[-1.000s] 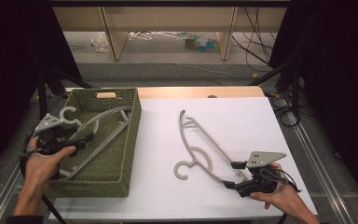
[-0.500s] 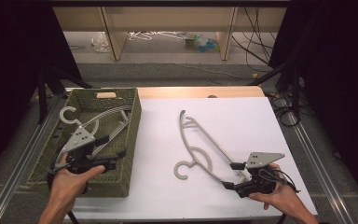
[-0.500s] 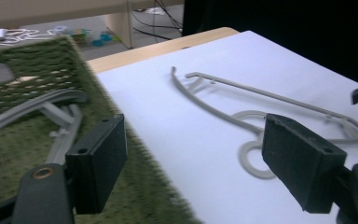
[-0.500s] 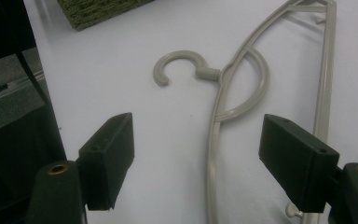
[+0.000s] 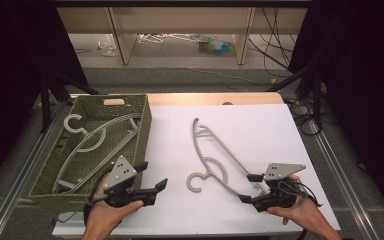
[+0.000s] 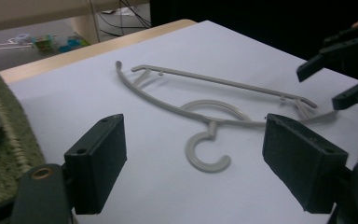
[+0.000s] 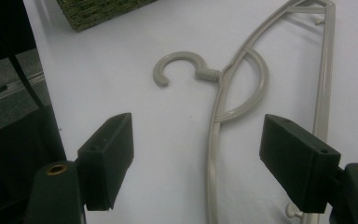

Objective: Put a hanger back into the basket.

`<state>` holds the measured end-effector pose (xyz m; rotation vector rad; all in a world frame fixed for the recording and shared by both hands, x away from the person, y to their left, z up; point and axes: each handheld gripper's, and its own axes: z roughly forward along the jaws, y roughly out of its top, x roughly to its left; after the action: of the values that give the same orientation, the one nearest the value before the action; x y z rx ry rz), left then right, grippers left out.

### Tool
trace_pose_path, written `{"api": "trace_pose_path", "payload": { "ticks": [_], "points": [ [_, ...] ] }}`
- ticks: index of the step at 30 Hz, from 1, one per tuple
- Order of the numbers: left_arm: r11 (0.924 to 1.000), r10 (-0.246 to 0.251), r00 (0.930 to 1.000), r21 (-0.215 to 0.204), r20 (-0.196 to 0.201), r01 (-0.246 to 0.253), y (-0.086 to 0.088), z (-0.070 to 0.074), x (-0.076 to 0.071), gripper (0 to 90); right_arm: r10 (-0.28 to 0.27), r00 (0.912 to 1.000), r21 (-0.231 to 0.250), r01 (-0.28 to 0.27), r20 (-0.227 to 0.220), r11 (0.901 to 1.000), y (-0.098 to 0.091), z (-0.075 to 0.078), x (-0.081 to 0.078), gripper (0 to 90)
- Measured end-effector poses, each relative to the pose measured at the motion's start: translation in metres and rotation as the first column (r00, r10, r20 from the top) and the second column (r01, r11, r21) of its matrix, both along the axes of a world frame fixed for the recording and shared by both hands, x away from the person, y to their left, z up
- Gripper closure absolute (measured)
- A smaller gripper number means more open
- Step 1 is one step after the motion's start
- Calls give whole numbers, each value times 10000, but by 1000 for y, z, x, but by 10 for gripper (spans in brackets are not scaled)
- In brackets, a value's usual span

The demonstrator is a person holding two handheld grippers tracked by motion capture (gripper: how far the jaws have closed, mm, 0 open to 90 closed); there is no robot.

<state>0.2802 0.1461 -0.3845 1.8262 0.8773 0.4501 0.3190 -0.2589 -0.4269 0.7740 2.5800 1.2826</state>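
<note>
Grey plastic hanger (image 5: 215, 155) flat on the white table (image 5: 260, 120) right of the green woven basket (image 5: 142, 131), left gripper (image 5: 152, 176) just widened, jaws apart and empty, near the basket's near right corner, right gripper (image 5: 248, 188) jaws apart around the hanger's near end, not pressing it

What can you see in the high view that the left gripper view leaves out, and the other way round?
High view alone: a second grey hanger lying inside the green woven basket, both of the person's hands, and shelving on the floor beyond the table. Left gripper view alone: a close look along the left gripper, its jaws wide apart with nothing between them. Shared: the grey hanger flat on the white table, its hook toward the person, and the right gripper open at its lower end.
</note>
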Motion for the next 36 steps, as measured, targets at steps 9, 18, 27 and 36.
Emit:
{"api": "trace_pose_path", "payload": {
  "ticks": [9,18,27,36],
  "points": [
    [10000,33,9994,-83,357,-30,-14,-17,-18,196,-55,9999,-25,55,-89,10000,1,-1,0,222],
    [9976,-593,9971,399,481,574,-28,-39,-30,187,-149,9999,-360,147,-43,9992,4,-4,-1,221],
    [9960,-684,9974,584,219,670,-30,-56,-28,182,-232,9995,-1217,207,-193,9923,18,-18,2,226],
    [9950,-763,9970,659,157,751,-30,-59,-27,182,-309,9982,-2031,196,-522,9790,31,-33,14,333]
  ]
}}
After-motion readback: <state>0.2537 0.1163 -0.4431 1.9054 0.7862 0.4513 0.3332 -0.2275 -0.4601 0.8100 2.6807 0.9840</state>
